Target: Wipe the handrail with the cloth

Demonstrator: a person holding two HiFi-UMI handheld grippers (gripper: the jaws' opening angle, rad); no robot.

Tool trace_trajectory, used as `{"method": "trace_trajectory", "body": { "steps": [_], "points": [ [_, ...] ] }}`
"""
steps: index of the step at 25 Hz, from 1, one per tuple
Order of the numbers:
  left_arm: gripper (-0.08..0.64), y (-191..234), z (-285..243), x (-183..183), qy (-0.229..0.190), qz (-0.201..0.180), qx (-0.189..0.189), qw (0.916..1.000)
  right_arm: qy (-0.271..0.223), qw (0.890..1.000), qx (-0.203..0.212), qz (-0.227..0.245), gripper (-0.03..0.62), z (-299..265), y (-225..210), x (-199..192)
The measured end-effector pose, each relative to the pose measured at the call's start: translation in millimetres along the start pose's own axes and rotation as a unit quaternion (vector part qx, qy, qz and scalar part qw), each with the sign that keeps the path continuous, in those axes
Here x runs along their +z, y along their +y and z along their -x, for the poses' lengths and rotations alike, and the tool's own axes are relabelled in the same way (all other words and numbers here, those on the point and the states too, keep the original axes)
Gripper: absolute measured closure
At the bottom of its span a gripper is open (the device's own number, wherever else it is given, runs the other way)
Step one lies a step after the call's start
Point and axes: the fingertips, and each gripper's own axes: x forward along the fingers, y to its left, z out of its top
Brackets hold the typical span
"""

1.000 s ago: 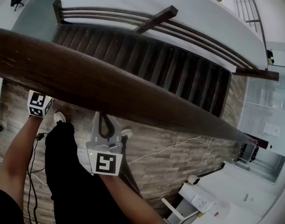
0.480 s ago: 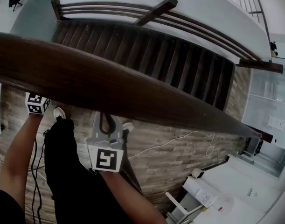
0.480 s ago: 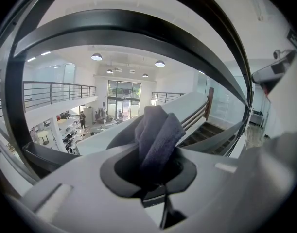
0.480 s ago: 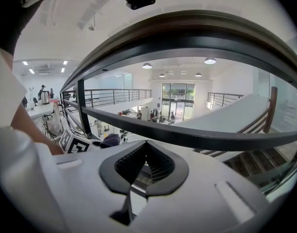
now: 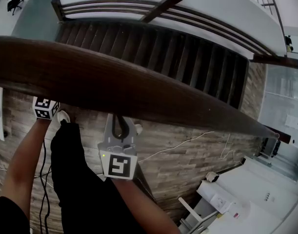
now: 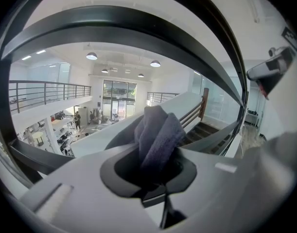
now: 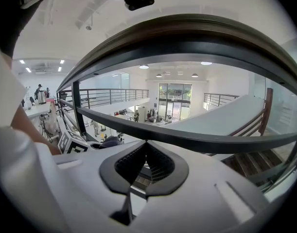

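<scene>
The dark wooden handrail runs across the head view from left to lower right. My left gripper is mostly hidden beneath it; only its marker cube shows. In the left gripper view the left gripper is shut on a folded grey-purple cloth that sticks out past the jaws, under the rail's dark underside. My right gripper points up at the rail's near edge. Its jaws are shut with nothing between them, just below the handrail.
A dark staircase drops away beyond the rail. Under it lies wood flooring with a thin white cable, and white furniture at the lower right. A thinner rail bar crosses just past the right jaws.
Both grippers sit a little farther right under the handrail than a second ago. The cloth stays held and the right jaws stay shut.
</scene>
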Motion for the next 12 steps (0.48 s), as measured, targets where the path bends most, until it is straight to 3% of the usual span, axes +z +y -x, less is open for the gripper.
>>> {"method": "trace_trajectory", "body": {
  "steps": [12],
  "points": [
    [0.506,-38,-11,1,0.02,-0.006,-0.022,0.9995,0.008,1.0,0.01,0.014,0.591,15,-17,1]
  ]
}}
